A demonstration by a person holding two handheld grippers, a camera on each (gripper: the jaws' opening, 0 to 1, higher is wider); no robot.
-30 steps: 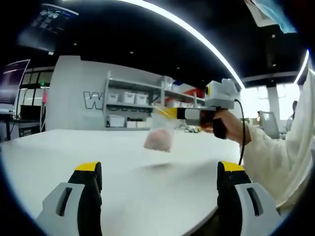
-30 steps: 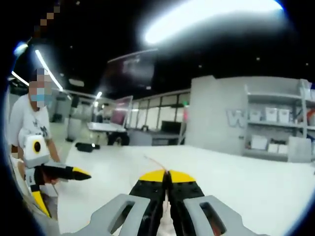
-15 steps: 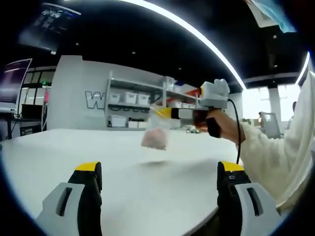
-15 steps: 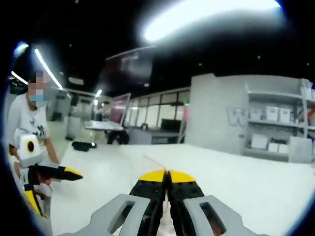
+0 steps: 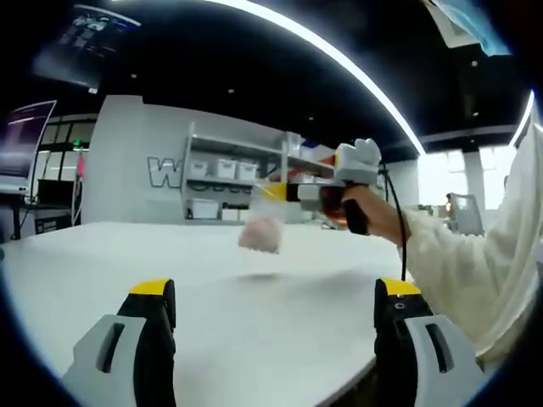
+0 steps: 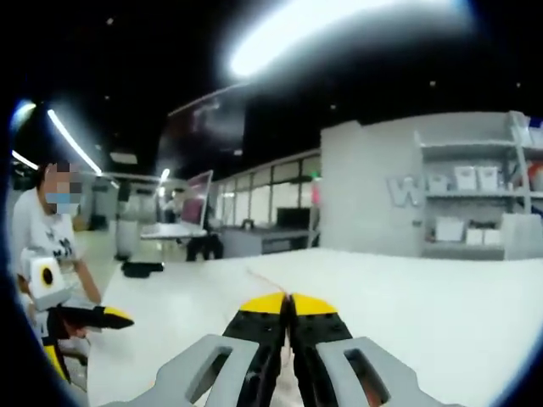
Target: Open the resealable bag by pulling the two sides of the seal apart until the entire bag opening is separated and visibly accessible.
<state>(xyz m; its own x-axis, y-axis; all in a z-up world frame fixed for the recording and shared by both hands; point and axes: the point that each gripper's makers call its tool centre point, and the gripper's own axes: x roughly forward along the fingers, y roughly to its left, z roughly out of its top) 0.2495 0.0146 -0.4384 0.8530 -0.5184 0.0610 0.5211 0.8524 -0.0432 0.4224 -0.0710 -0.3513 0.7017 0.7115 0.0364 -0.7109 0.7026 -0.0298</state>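
A clear resealable bag (image 5: 261,231) with pink contents hangs above the white table (image 5: 254,322). My right gripper (image 5: 284,193) is shut on its top edge and comes in from the right, held by a hand in a pale sleeve. In the right gripper view the right gripper (image 6: 287,307) has its yellow-tipped jaws pressed together. A thin strip of the bag (image 6: 265,281) sticks out past them. My left gripper (image 5: 275,292) stands wide open near the table's front, with nothing between its fingers, well short of the bag. It also appears, open, as the left gripper (image 6: 81,331) at the far left.
Shelves with white bins (image 5: 219,170) stand against a grey wall behind the table. The table's edge (image 5: 365,360) curves away at the lower right. A person (image 6: 47,233) stands at the left of the table (image 6: 441,305), with desks and monitors (image 6: 199,191) farther back.
The right gripper has carried the hanging bag leftward and slightly farther off in the left gripper view. Both grippers keep their states; the left gripper stays put.
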